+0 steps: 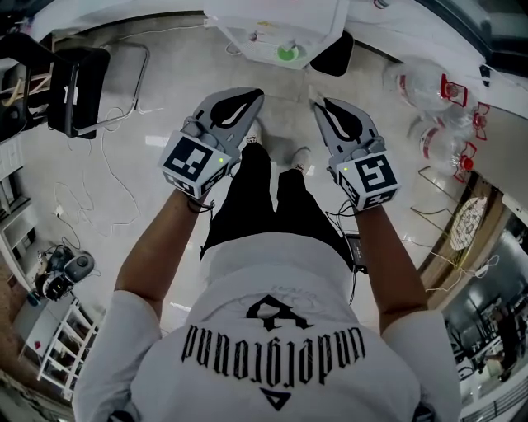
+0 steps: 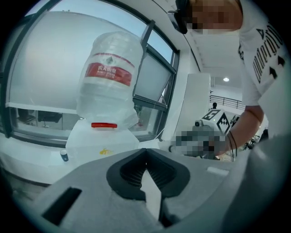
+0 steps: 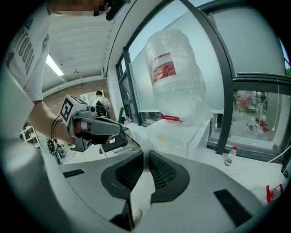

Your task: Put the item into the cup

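Note:
I see no cup or item that I can name for certain. A small green round thing (image 1: 287, 53) lies on the white table (image 1: 247, 25) ahead, too small to identify. My left gripper (image 1: 252, 96) (image 2: 146, 150) and right gripper (image 1: 318, 104) (image 3: 146, 153) are held side by side at waist height over the floor, pointing towards that table. Both have their jaws together with nothing between them. In each gripper view the other gripper shows off to the side in the person's hand.
A water dispenser (image 2: 102, 136) (image 3: 182, 132) with a large clear bottle (image 2: 109, 73) (image 3: 175, 73) stands by the window. Spare water bottles (image 1: 429, 91) lie on the floor at right. A black chair (image 1: 78, 78) stands at left, with cables (image 1: 107, 181) on the floor.

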`<action>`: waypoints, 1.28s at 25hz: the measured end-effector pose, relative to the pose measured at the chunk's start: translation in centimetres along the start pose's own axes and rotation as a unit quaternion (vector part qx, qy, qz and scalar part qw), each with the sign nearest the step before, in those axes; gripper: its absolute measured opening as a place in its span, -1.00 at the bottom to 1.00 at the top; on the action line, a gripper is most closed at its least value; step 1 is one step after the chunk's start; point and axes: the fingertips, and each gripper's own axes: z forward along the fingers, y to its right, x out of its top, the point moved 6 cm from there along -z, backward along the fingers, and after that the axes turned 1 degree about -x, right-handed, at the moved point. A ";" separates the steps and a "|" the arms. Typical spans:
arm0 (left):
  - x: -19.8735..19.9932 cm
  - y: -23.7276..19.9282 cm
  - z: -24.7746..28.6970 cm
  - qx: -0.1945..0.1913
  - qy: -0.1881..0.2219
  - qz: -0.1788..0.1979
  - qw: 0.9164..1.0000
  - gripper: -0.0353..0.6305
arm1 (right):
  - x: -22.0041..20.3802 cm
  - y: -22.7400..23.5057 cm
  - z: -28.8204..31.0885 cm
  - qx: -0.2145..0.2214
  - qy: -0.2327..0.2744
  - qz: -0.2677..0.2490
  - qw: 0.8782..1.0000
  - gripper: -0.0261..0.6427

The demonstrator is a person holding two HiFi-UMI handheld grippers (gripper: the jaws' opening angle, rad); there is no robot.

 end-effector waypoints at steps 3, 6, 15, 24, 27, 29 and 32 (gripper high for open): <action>-0.9 -1.2 1.4 -0.001 -0.006 0.003 1.000 -0.85 | -1.0 0.7 1.4 -0.005 -0.006 0.002 1.000 -0.78; -1.9 -2.1 2.8 -0.003 -0.014 0.003 1.000 -0.85 | -1.9 1.4 2.8 -0.008 -0.012 0.004 1.000 -0.78; -4.7 -3.9 4.9 -0.005 -0.031 -0.006 0.999 -0.85 | -3.9 2.7 5.9 -0.009 -0.024 0.012 1.000 -0.78; -8.0 -5.6 6.5 0.006 -0.035 -0.011 0.999 -0.85 | -6.5 3.4 8.9 -0.018 -0.033 0.017 0.999 -0.78; -9.2 -6.4 7.3 0.009 -0.039 -0.016 0.999 -0.85 | -7.5 3.8 9.9 -0.022 -0.036 0.021 0.999 -0.78; -9.9 -7.0 7.9 0.013 -0.039 -0.020 0.999 -0.85 | -8.0 4.1 10.5 -0.025 -0.035 0.027 0.999 -0.78; -10.9 -7.5 8.9 0.016 -0.040 -0.022 0.999 -0.85 | -9.0 4.6 11.4 -0.030 -0.037 0.034 0.998 -0.78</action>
